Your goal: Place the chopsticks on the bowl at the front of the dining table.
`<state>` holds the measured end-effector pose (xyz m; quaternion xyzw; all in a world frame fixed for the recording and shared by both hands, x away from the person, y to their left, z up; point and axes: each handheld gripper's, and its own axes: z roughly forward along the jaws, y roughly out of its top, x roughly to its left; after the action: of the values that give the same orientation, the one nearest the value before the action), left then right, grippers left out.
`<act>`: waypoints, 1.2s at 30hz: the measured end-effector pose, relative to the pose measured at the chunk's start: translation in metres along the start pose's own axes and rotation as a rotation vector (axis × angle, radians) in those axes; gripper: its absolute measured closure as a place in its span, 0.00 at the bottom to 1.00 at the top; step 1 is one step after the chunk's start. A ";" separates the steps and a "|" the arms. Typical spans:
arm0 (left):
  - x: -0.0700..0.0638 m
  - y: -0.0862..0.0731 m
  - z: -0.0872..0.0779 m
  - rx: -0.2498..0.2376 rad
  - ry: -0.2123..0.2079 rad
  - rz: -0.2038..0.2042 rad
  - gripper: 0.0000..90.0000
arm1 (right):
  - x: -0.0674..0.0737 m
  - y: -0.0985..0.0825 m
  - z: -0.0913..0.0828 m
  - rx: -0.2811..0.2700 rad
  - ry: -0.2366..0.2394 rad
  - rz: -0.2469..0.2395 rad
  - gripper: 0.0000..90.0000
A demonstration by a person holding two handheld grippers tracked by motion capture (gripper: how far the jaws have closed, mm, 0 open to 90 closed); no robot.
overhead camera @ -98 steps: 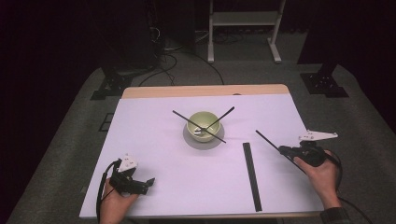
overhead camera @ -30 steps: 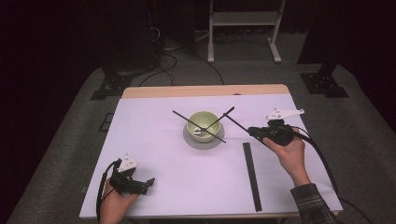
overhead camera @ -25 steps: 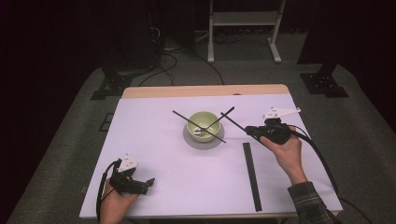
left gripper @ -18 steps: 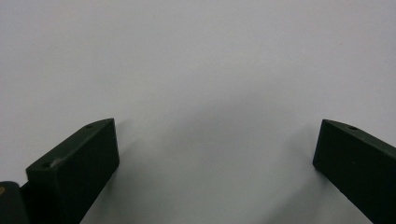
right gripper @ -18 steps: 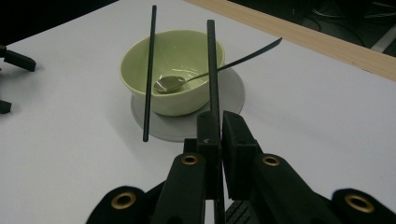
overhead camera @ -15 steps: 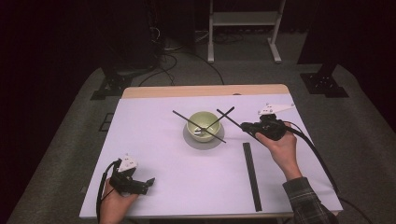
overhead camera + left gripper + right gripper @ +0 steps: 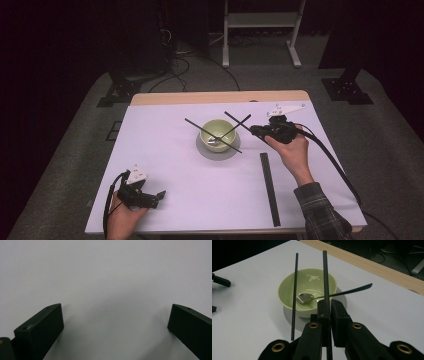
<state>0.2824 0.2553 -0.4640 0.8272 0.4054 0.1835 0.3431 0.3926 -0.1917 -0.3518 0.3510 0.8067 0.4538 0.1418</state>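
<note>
Between the right gripper's (image 7: pixel 327 315) closed jaws, a black chopstick (image 7: pixel 325 277) is clamped, aimed over the green bowl (image 7: pixel 308 291) mid-table; its mate (image 7: pixel 294 293) already rests across the rim. Placement remains. Left gripper (image 7: pixel 150 198) idles open near the front edge.

R gripper (image 7: pixel 257 131) w/ clamped chopstick (image 7: pixel 238 120) moved left, up to bowl (image 7: pixel 218 135), stick tip now beyond rim

My jaws are matt black plastic with brass-looking rivets. The chopstick (image 7: pixel 325 277) I pinch is smooth matt black. At twelve o'clock the green bowl (image 7: pixel 308 291) gleams like glazed ceramic; its spoon (image 7: pixel 305 298) is polished metal. The table (image 7: pixel 249 322) covering looks matt white, edged in bare wood.
</note>
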 end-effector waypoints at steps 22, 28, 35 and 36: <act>0.000 0.000 0.000 -0.001 -0.001 -0.003 0.00 | 0.012 0.022 0.043 0.014 0.016 -0.005 0.95; 0.000 0.000 0.000 -0.001 0.000 -0.001 0.00 | 0.012 0.025 0.057 0.025 0.013 0.004 0.95; 0.000 0.000 0.000 -0.001 -0.002 -0.004 0.00 | 0.010 0.029 0.071 0.030 -0.001 0.019 0.95; 0.000 0.000 0.000 -0.001 -0.002 -0.004 0.00 | 0.010 0.029 0.072 0.035 -0.001 0.020 0.95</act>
<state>0.2823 0.2552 -0.4641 0.8265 0.4065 0.1821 0.3442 0.4379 -0.1289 -0.3664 0.3617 0.8108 0.4409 0.1318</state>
